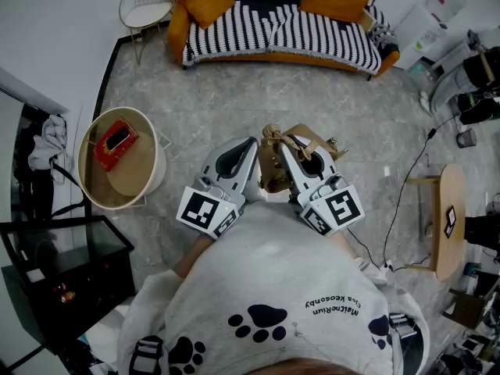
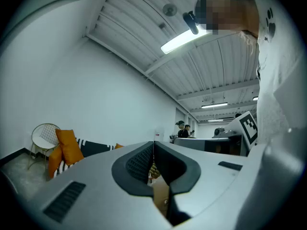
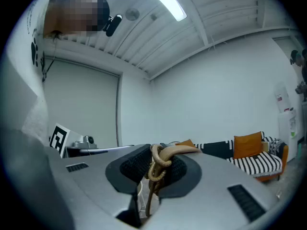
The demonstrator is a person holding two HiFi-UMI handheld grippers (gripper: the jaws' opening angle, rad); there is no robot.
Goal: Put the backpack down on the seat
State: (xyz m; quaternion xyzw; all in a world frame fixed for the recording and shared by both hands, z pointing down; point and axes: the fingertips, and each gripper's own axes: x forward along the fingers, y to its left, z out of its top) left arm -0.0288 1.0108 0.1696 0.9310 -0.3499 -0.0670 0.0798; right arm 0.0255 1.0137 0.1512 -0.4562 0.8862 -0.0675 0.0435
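Observation:
A tan backpack (image 1: 270, 175) hangs in front of the person's chest, between the two grippers. My right gripper (image 1: 284, 147) is shut on its looped tan strap (image 3: 165, 153), which is pinched between the black pads and curls over the top. My left gripper (image 1: 251, 147) is close on the backpack's left with its jaws shut. I cannot tell whether anything thin is caught between its pads (image 2: 142, 163); only a sliver of the tan backpack (image 2: 160, 193) shows beyond them. The striped sofa (image 1: 281, 26) with orange cushions stands far ahead across the floor.
A white wire chair (image 1: 145, 6) stands left of the sofa. To my left is a round wooden tub table (image 1: 134, 180) holding a red box (image 1: 116, 143), and a black glass cabinet (image 1: 55, 264) is nearer. A small wooden side table (image 1: 450, 219) and cables lie right.

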